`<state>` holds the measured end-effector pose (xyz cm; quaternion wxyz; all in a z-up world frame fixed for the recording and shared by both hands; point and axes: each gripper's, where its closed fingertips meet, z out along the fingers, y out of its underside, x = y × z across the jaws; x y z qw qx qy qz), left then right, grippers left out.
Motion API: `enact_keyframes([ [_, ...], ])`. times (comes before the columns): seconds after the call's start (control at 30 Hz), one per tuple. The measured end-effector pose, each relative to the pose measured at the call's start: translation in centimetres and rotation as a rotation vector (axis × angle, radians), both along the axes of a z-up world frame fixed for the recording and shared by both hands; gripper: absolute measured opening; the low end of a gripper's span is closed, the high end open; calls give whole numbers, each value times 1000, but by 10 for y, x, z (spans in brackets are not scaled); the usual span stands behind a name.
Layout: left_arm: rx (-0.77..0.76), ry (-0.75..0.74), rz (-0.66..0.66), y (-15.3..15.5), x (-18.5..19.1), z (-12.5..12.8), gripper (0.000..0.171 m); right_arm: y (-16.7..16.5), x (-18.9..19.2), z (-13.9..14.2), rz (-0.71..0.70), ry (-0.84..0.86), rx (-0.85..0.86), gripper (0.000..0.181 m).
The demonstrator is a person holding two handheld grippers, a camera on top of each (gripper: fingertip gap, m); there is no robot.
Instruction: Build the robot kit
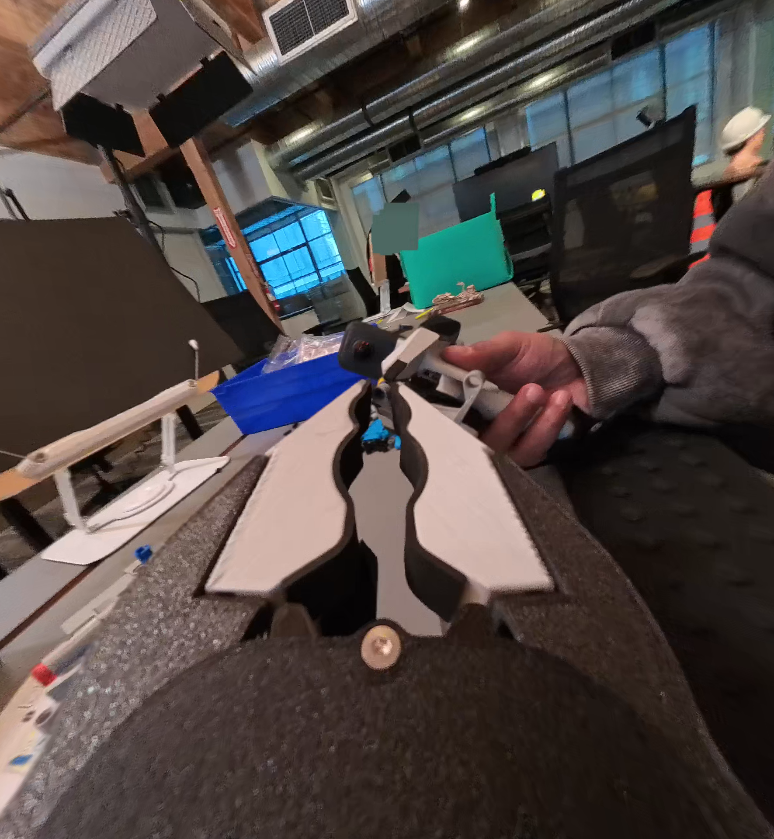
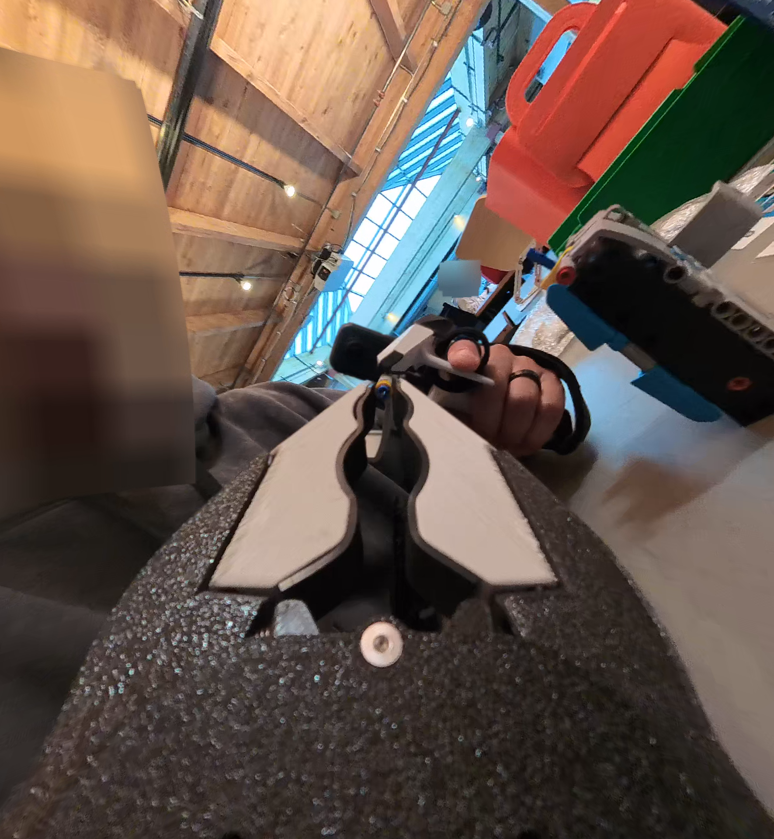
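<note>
My left gripper (image 1: 382, 389) and my right gripper (image 2: 382, 388) point at each other, tips almost touching, above a grey table (image 2: 657, 567). Each has its jaws nearly closed on a small yellow-and-blue toy-brick piece (image 1: 381, 386), also seen in the right wrist view (image 2: 379, 389). A blue-and-black brick cluster (image 1: 380, 439) shows just below the left fingers. A thin grey strip (image 2: 386, 433) hangs between the right fingers. The opposite gripper (image 1: 426, 358) is held by a hand in a grey sleeve. The other (image 2: 403, 352) is held by a ringed hand.
A blue bin (image 1: 285, 399) with clear bags stands behind the tips. A model plane on a white stand (image 1: 103, 431) is at the left, before a dark board. A black-and-blue brick machine (image 2: 675, 327), a red case (image 2: 571, 118) and a green case (image 2: 693, 136) stand at the right. Left and right tips are no more than a few centimetres apart.
</note>
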<state>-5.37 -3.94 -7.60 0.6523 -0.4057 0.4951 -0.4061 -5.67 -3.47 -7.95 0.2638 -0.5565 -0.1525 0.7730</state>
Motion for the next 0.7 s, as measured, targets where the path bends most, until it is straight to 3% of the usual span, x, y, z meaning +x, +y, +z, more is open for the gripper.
enact_keyframes([
  [0.13,3,69,24,3,6,-13,10,-2,-3,-2,-6,-46,41,7],
  [0.4,-26,185,75,17,9,-31,8,10,-3,-19,-167,-275,197,7],
  [0.57,-55,248,120,25,11,-42,8,22,2,-33,-345,-544,444,6],
  [0.7,-109,276,98,26,10,-47,7,22,2,-39,-360,-624,523,6],
])
